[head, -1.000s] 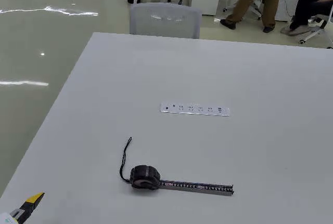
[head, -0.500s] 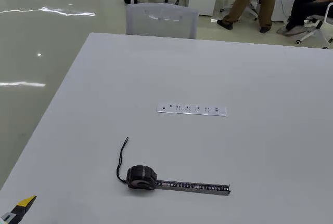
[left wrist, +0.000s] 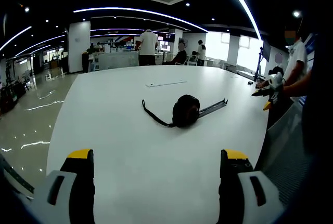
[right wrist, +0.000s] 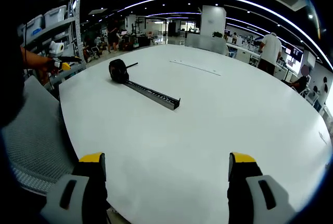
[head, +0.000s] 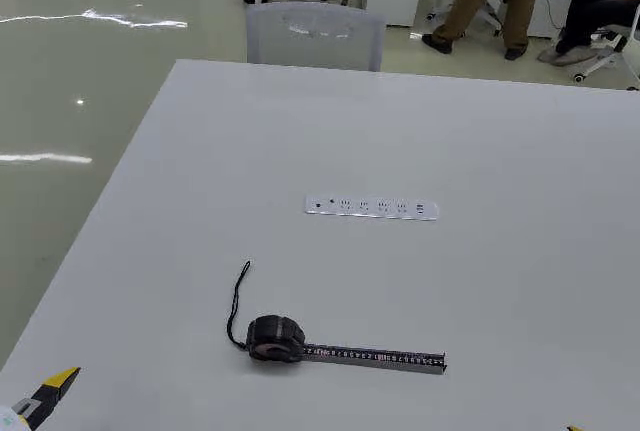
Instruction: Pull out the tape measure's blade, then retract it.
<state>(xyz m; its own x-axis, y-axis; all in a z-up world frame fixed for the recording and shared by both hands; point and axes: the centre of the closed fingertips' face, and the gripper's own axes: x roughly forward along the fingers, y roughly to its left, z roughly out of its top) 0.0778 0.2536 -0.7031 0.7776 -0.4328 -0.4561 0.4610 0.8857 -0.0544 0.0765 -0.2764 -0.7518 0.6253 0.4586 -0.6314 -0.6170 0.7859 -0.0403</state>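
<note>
Only my view had drifted; tape measure (head: 275, 338) lay put, blade (head: 375, 357) out. Left gripper (left wrist: 157, 154) and right gripper (right wrist: 167, 157) gaped empty; I feared an unchecked retraction whipping back.

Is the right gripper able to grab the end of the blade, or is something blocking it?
Probably yes. The right gripper is open, and only bare table lies between it and the end of the blade, which points toward it.
</note>
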